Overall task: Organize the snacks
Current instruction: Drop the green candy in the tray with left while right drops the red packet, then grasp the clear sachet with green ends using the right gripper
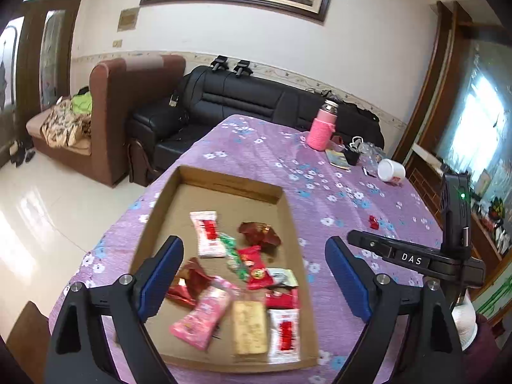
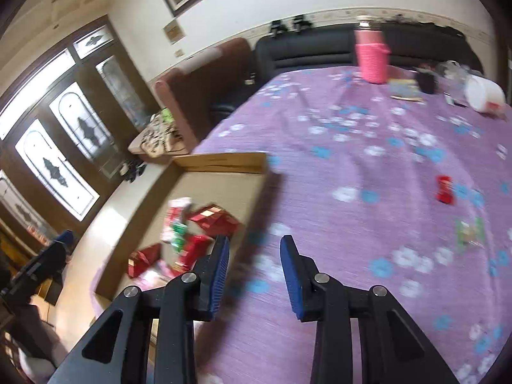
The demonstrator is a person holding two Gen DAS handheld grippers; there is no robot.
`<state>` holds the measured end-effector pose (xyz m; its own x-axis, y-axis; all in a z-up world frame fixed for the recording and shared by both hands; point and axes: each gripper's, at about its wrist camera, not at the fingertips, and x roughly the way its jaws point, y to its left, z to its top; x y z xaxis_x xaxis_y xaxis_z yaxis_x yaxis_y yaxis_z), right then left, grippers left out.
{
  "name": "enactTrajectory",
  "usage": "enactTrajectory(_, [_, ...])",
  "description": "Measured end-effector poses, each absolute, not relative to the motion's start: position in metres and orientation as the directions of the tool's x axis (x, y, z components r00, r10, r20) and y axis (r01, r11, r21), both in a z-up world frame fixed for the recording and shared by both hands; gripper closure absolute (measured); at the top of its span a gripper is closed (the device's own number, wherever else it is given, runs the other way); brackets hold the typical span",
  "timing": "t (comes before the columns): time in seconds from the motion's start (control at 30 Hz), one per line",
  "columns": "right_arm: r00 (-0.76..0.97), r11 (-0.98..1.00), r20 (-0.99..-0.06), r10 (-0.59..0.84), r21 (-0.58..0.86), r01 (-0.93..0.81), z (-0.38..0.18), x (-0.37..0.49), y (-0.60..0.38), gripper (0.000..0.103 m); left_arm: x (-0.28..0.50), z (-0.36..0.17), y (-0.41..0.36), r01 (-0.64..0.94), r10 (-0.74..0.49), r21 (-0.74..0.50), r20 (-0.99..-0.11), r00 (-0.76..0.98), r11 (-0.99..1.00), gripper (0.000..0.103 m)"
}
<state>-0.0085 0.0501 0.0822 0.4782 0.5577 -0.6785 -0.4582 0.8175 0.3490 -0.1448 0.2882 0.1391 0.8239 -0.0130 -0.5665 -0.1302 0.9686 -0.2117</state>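
Observation:
A shallow cardboard box [image 1: 224, 182] lies on the purple flowered tablecloth and holds several snack packets: red, pink, white and green ones and a yellow bar [image 1: 249, 328]. My left gripper [image 1: 252, 275] hovers open and empty over the box. My right gripper [image 2: 255, 272] is open and empty above the cloth, just right of the box's wall [image 2: 224, 161]. A small red snack [image 2: 445, 189] and a green packet [image 2: 470, 233] lie loose on the cloth to its right. The red snack also shows in the left wrist view [image 1: 372, 221].
A pink bottle [image 1: 321, 126], a white cup [image 1: 391, 170], a booklet and small clutter stand at the table's far end. A black sofa [image 1: 243, 99] and a brown armchair [image 1: 128, 96] stand beyond the table. The right gripper's body [image 1: 416, 259] is beside the box.

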Motion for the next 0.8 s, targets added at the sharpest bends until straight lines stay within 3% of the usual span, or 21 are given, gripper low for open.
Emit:
enactTrajectory(0.37, [0.553,0.863,-0.663,0.504,0.415,-0.289,0.072,-0.007,-0.081,0.067,-0.131,0.134,0.172,-0.093,0.131,0.095,-0.599,0.79,0.991,0.007])
enactTrajectory(0.8, [0.576,0.867,-0.663,0.479,0.458,-0.195,0.058,0.006,-0.147,0.066,-0.11,0.122,0.119,-0.024,0.141,0.188,-0.638,0.757,0.982,0.007])
